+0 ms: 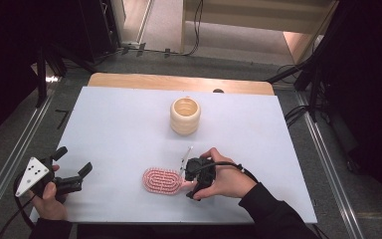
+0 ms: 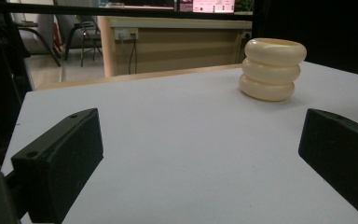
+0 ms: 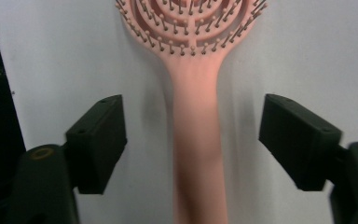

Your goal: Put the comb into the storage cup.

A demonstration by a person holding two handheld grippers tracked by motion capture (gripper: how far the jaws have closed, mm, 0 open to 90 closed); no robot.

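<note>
Low in the right gripper view, the right gripper (image 3: pixel 192 140) stands with its jaws apart on either side of the pink hairbrush (image 3: pixel 196 116): the handle runs up the middle of the frame between them, clear of both pads, and the bristled head spreads across the top edge. In the high view the brush lies flat, bristles up, in the lower middle of the table (image 1: pixel 119 119), its handle hidden under the hand that holds the gripper. It looks like light, stiff plastic, unlikely to break, though the smooth handle could slip or swing in a narrow pinch. The best hold is probably across the handle where the jaws now bracket it, nearer the neck than the tail, so the head's weight does not tip it. At the lower left the left gripper (image 1: pixel 72 164) waits open with nothing in it. Farther up the table, near the centre, stands a cream ribbed cup (image 1: pixel 185 115).
</note>
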